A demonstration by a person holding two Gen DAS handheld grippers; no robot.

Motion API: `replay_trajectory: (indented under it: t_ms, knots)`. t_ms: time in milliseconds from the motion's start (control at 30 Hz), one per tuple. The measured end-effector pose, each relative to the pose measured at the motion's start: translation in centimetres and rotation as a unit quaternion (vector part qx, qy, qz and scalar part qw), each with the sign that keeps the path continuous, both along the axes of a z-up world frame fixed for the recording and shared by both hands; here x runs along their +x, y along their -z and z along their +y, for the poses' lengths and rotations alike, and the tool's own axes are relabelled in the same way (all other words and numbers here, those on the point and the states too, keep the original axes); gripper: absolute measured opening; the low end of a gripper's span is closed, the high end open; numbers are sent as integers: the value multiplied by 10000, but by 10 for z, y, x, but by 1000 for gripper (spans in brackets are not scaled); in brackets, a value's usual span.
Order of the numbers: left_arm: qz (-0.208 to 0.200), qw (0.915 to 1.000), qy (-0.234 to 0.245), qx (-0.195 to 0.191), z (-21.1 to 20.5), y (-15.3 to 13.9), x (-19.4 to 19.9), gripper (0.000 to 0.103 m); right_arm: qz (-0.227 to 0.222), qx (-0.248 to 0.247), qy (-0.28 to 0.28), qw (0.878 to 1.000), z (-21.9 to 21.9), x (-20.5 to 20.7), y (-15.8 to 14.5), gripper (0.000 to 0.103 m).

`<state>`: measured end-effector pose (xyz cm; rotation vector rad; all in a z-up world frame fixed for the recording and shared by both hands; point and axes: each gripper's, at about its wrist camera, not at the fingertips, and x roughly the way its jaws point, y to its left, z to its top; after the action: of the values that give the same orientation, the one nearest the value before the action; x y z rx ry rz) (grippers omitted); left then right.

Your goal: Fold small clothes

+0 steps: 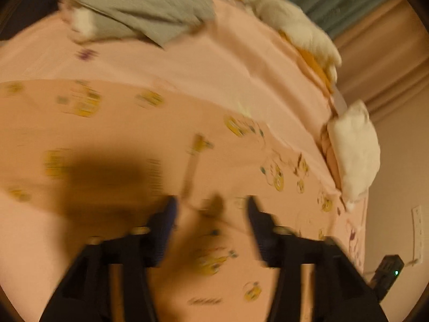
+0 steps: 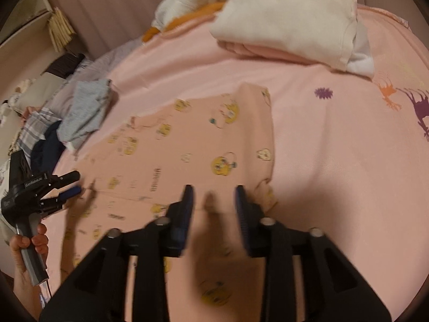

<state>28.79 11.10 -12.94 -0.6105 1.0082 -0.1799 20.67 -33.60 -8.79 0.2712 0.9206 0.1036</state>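
A small peach-pink garment (image 1: pixel 128 131) printed with yellow cartoon figures lies spread flat on a pink bed sheet (image 1: pixel 214 61). The left wrist view is blurred. In it my left gripper (image 1: pixel 213 206) hangs just above the garment's near part, jaws apart with nothing between the pads. In the right wrist view the same garment (image 2: pixel 201 139) stretches from centre to lower left. My right gripper (image 2: pixel 214 194) sits over its near right edge, jaws apart and empty. My left gripper (image 2: pixel 73 183) also shows there at the garment's left edge, open, held by a hand (image 2: pixel 29 244).
A grey garment (image 1: pixel 139 8) lies at the far end of the bed, with white fleece items (image 1: pixel 295 26) along the right edge. A folded cream and pink pile (image 2: pixel 289 18) sits at the back. Grey (image 2: pixel 85 110), navy (image 2: pixel 48 150) and plaid clothes lie piled at left.
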Motion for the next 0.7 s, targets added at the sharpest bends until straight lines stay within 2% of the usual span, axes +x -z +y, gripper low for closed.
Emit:
replay_trajectory:
  t_ms: [33,167,267,367,500,633,700]
  knots:
    - [-58,9998,-163,-43,12,-2,-5,72,-61,35,-27,10000,2,-5,-4,45]
    - [-111,9954,-896,-327,76,-5,-32,72,-212,78,-220,9995,15,-20,-17,45]
    - [-232,9877,-1477,-460,127,-5,-52,72,-266,142,-371,9989,25,-30,-22,46]
    - [-202,9754,-2090,-671,179,4,-71,72,-277,134,-489,9983,36,-38,-25,46]
    - [-55,9543,-2805,-1032,230,25,-87,72,-282,131,-585,9978,48,-44,-27,47]
    - [-88,9357,-3188,-1510,261,45,-89,72,-275,100,-670,9973,60,-47,-29,48]
    - [-170,9295,-3297,-1643,269,51,-87,72,-269,127,-691,9972,64,-47,-29,48]
